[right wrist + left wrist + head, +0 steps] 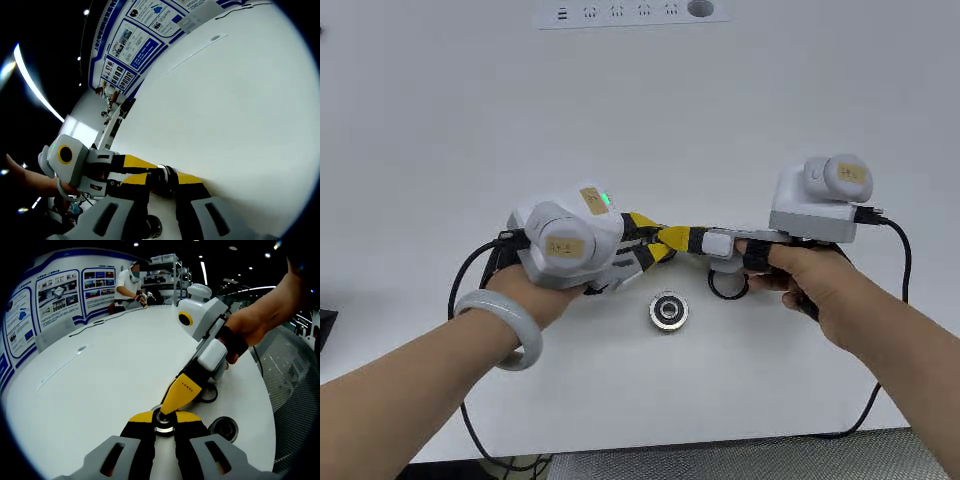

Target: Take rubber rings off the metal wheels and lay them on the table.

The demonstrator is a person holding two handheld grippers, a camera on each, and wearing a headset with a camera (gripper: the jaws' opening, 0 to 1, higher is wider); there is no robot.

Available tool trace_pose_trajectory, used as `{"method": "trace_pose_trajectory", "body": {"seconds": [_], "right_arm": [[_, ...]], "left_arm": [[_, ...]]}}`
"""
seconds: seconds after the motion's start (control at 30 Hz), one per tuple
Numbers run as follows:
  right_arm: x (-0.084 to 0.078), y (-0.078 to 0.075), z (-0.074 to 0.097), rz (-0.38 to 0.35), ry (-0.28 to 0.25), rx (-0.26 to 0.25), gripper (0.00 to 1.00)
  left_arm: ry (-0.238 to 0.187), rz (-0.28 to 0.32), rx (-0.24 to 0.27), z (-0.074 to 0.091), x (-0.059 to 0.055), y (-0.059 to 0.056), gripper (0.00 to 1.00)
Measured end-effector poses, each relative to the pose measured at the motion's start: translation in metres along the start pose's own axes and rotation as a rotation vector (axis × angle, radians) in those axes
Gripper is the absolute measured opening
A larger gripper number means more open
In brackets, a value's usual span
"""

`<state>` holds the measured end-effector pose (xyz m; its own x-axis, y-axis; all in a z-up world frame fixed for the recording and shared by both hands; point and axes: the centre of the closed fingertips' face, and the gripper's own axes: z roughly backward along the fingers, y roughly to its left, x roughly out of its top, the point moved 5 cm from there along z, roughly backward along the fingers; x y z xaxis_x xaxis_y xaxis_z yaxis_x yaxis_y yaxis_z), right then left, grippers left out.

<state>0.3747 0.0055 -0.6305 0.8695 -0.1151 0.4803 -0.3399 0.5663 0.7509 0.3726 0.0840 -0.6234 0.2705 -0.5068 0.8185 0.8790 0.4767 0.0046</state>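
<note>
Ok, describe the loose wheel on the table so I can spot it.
On the white table, look toward the near edge, just below where the left tool and right tool meet. A wheel lies flat there alone: a round with a dark rim and shiny metal centre. The thin black ring to its right is hollow; the wheel is solid.

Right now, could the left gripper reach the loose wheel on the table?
Probably not yet: nothing covers the loose wheel, but the left gripper and right gripper are both clamped on another wheel.
</note>
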Motion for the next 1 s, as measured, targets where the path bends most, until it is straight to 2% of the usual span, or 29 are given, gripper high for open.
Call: {"method": "trace_pose_trajectory", "body": {"seconds": [0.57, 0.63, 0.7, 0.8, 0.9, 1.0], "right_arm": [[-0.0034, 0.001, 0.0068, -0.034, -0.006, 0.019, 0.21], [-0.0027, 0.0007, 0.0075, -0.035, -0.007, 0.017, 0.2], [-0.0032, 0.0034, 0.0089, -0.054, -0.002, 0.032, 0.13], [-0.0036, 0.0025, 0.0065, -0.025, -0.001, 0.029, 0.12], [-0.0034, 0.0035, 0.0061, -0.023, -0.001, 0.035, 0.13], [-0.0046, 0.0015, 0.0042, -0.006, 0.002, 0.015, 0.22]], "left_arm": [[0.0, 0.0, -0.001, -0.0007, -0.0002, -0.001, 0.13], [0.0, 0.0, -0.001, -0.0007, -0.0002, -0.0011, 0.13], [0.001, 0.0, -0.001, -0.0006, -0.0004, -0.0011, 0.13], [-0.001, 0.001, -0.001, -0.0004, -0.0005, -0.0011, 0.13], [0.0, 0.001, -0.001, -0.0001, -0.0003, -0.0012, 0.13], [-0.001, 0.001, -0.001, 0.0, -0.0004, -0.001, 0.13]]}}
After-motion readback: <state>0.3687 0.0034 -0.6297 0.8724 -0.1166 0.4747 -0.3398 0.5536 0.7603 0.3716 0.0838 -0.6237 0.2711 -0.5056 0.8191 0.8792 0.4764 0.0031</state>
